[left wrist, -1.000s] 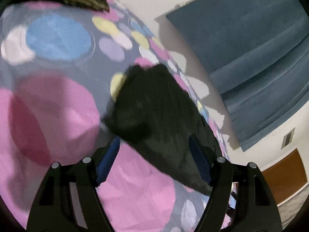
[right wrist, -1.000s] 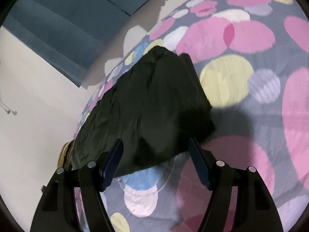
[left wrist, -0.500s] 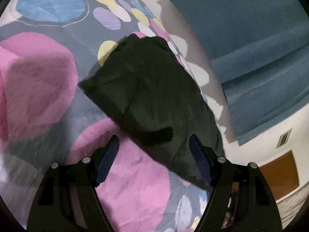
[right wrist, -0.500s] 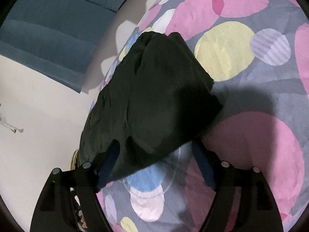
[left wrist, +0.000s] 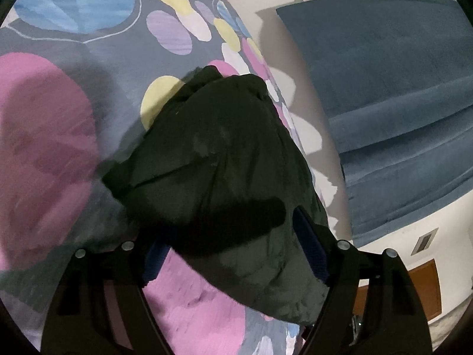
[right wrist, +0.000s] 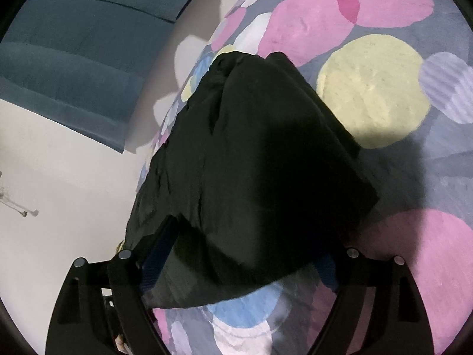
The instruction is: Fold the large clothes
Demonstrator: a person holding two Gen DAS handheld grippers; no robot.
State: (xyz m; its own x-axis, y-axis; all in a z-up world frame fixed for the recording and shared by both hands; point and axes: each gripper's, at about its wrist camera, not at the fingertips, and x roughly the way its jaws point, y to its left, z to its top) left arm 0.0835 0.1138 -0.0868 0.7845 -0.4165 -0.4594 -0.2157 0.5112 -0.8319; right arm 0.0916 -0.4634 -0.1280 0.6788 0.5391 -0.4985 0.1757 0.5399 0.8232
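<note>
Both the left gripper (left wrist: 233, 251) and right gripper (right wrist: 239, 254) had just been widening, jaws straddling but not pinching the folded black fabric garment (left wrist: 224, 183) on the spotted grey bedspread (left wrist: 59, 148), suggesting a regrasp for another fold.

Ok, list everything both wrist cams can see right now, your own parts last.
garment: one, black, folded, lying on the bedspread near its edge.
bedspread: one, grey with pink, yellow, blue and lilac spots, under the garment.
curtain: one, dark blue, against the wall beyond the bed.
wall: white, behind the bed.
wall plate: one, grey, low on the wall in the left view.
wood panel: one, brown, below the plate.
left gripper: black with blue pads, jaws wide and just opened further, straddling the garment's near edge.
right gripper: same, jaws wide and just opened further, garment's near corner between the pads.
</note>
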